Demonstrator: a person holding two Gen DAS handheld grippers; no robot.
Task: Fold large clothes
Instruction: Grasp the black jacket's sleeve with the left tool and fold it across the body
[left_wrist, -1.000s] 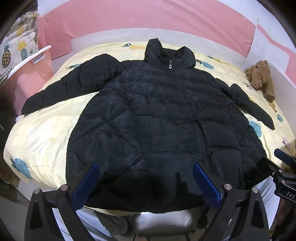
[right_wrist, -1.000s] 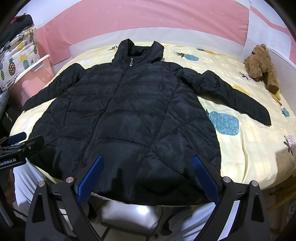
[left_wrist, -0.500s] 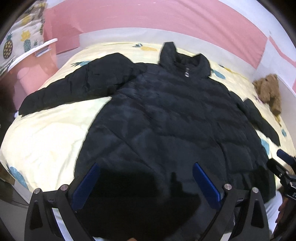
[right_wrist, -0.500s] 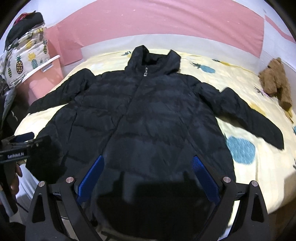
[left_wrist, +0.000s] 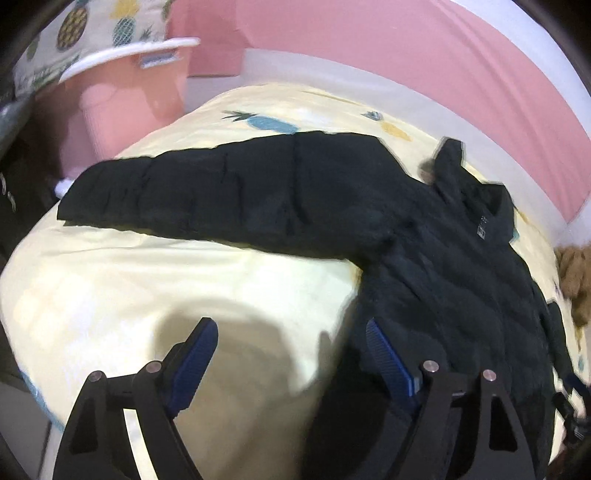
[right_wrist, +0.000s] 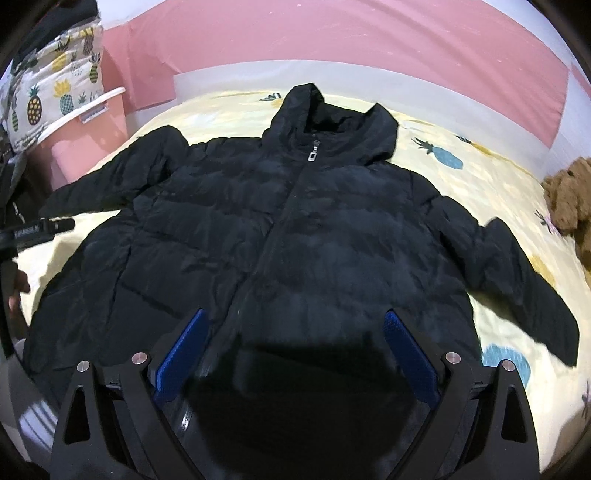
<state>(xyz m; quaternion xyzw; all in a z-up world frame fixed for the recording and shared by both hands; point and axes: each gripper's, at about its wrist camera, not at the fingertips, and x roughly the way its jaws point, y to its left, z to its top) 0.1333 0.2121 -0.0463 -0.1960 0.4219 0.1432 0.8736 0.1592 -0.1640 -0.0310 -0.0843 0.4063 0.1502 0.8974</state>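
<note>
A black hooded puffer jacket (right_wrist: 295, 229) lies zipped and spread flat, front up, on the yellow pineapple-print bed (right_wrist: 480, 177). In the left wrist view its left sleeve (left_wrist: 221, 195) stretches out across the sheet. My left gripper (left_wrist: 291, 354) hovers over bare sheet beside the jacket's side edge. Its jaws are closing with nothing between them, and the right finger (left_wrist: 388, 362) stands over the jacket's edge. My right gripper (right_wrist: 295, 350) is open above the jacket's lower front, holding nothing. The jacket's hem is hidden beneath it.
A pink storage bin (left_wrist: 122, 99) with a white rim stands off the bed's left side, with pineapple-print fabric (right_wrist: 48, 92) above it. A brown teddy bear (right_wrist: 569, 199) lies at the bed's right. A pink and white wall (right_wrist: 332, 44) backs the bed.
The left gripper has swung left from over the jacket's hem to the sheet under the left sleeve, rolling as it went, its jaws narrower. The right gripper moved in over the jacket's lower front.
</note>
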